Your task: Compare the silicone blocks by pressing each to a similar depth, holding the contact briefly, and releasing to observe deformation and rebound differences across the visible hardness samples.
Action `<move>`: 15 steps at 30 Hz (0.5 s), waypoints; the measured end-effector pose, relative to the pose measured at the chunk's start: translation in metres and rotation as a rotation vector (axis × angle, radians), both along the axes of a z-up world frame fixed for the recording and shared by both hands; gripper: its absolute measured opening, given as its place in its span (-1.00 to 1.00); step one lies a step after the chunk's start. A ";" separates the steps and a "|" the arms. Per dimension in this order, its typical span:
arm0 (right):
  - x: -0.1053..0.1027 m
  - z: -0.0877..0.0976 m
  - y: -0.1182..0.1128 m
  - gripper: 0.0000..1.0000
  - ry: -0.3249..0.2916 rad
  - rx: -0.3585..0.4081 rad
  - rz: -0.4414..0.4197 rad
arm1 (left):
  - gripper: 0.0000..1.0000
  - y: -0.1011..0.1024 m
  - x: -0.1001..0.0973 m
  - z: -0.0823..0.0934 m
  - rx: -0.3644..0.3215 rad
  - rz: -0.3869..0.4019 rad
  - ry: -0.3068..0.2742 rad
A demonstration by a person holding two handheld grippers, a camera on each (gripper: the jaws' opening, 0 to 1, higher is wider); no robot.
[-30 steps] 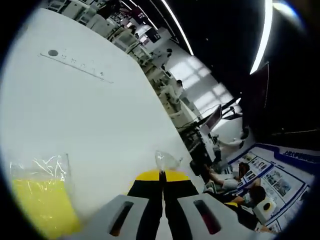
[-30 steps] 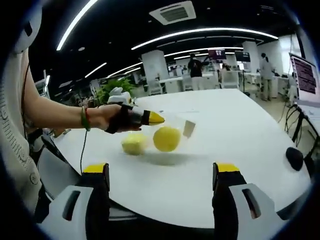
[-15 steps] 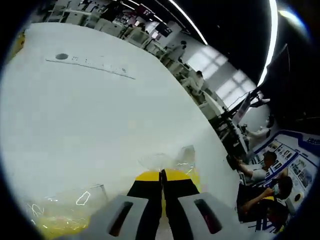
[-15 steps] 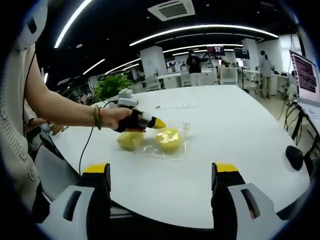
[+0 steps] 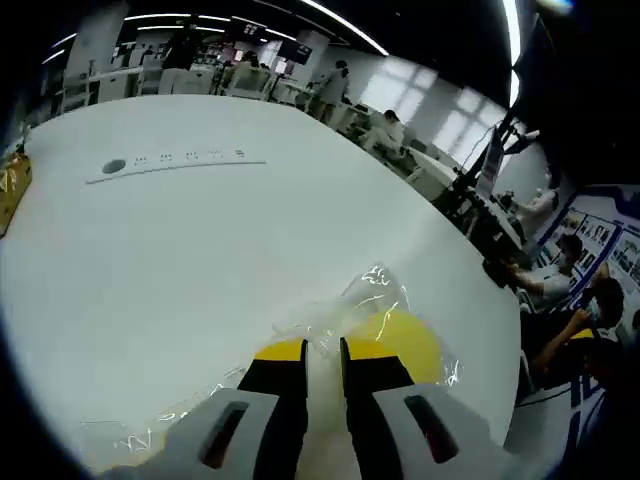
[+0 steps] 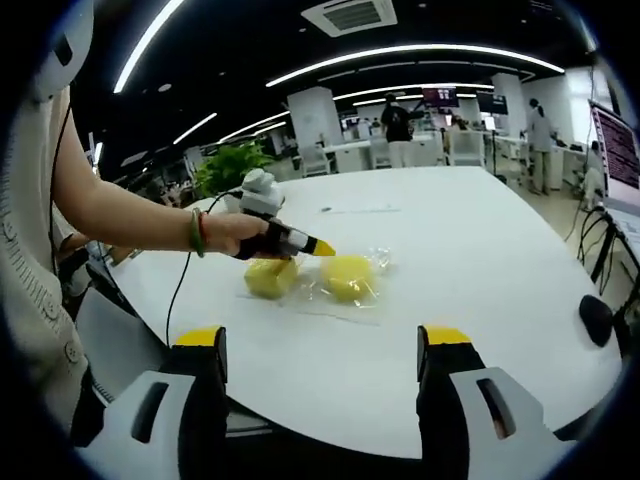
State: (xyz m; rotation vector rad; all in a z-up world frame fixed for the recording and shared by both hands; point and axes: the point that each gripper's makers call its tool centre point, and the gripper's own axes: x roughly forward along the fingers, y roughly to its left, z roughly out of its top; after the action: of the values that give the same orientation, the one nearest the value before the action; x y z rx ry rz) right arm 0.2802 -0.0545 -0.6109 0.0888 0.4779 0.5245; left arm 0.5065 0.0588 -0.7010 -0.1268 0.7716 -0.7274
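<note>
Fingers of the right gripper (image 6: 325, 385) stand wide and hold nothing, low at the near edge of the white bench (image 6: 480, 270). Beyond them, two yellow silicone blocks lie side by side in clear plastic wrap (image 6: 375, 262): the left block (image 6: 270, 278) and the right block (image 6: 348, 277). The left gripper (image 6: 318, 247), held in a hand (image 6: 232, 232), points its yellow tips just over the right block, fingers narrow with a slim gap and nothing between them. Pressing well probably means coming down square, matching depth on each block, pausing, then lifting straight off. Closer in, the left gripper view shows crinkled wrap (image 5: 372, 295) over the block (image 5: 405, 340) just ahead of the tips (image 5: 322, 350), and a cable strip (image 5: 170, 163) far across the bench.
</note>
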 end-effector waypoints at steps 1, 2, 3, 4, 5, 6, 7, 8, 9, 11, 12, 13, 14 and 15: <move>0.000 0.001 0.002 0.42 -0.003 0.001 0.007 | -0.64 0.002 -0.001 0.007 -0.001 -0.002 -0.023; 0.000 0.003 0.005 0.42 -0.007 0.003 0.014 | -0.61 0.006 -0.003 0.013 0.009 -0.008 -0.050; 0.000 0.005 0.008 0.42 -0.017 0.003 0.021 | -0.59 0.011 -0.008 0.021 0.026 -0.024 -0.073; 0.000 0.007 0.010 0.43 -0.022 0.002 0.026 | -0.54 0.013 -0.013 0.026 0.034 -0.037 -0.089; 0.001 0.010 0.014 0.43 -0.032 0.001 0.035 | -0.49 0.016 -0.018 0.032 0.040 -0.049 -0.105; 0.001 0.013 0.018 0.43 -0.040 0.001 0.042 | -0.44 0.020 -0.027 0.040 0.035 -0.048 -0.110; 0.001 0.015 0.021 0.43 -0.051 0.002 0.051 | -0.39 0.023 -0.033 0.046 0.033 -0.050 -0.120; 0.002 0.020 0.026 0.43 -0.064 0.004 0.064 | -0.37 0.026 -0.040 0.052 0.033 -0.062 -0.138; 0.002 0.023 0.030 0.43 -0.072 0.004 0.072 | -0.35 0.031 -0.056 0.066 0.032 -0.114 -0.178; 0.004 0.031 0.039 0.44 -0.100 0.003 0.095 | -0.30 0.043 -0.072 0.078 0.069 -0.153 -0.227; 0.005 0.035 0.045 0.44 -0.114 0.002 0.110 | -0.28 0.054 -0.085 0.087 0.085 -0.169 -0.258; 0.005 0.037 0.048 0.44 -0.120 -0.001 0.119 | -0.24 0.061 -0.093 0.091 0.084 -0.167 -0.254; 0.006 0.041 0.052 0.44 -0.133 -0.002 0.132 | -0.21 0.069 -0.102 0.094 0.086 -0.167 -0.256; 0.006 0.043 0.055 0.44 -0.142 -0.003 0.138 | -0.19 0.077 -0.110 0.098 0.086 -0.164 -0.259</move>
State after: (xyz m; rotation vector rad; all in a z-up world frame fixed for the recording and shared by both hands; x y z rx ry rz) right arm 0.2863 0.0008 -0.5677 0.0156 0.3476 0.6608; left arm 0.3968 0.1355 -0.6031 0.1089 0.5687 -0.8460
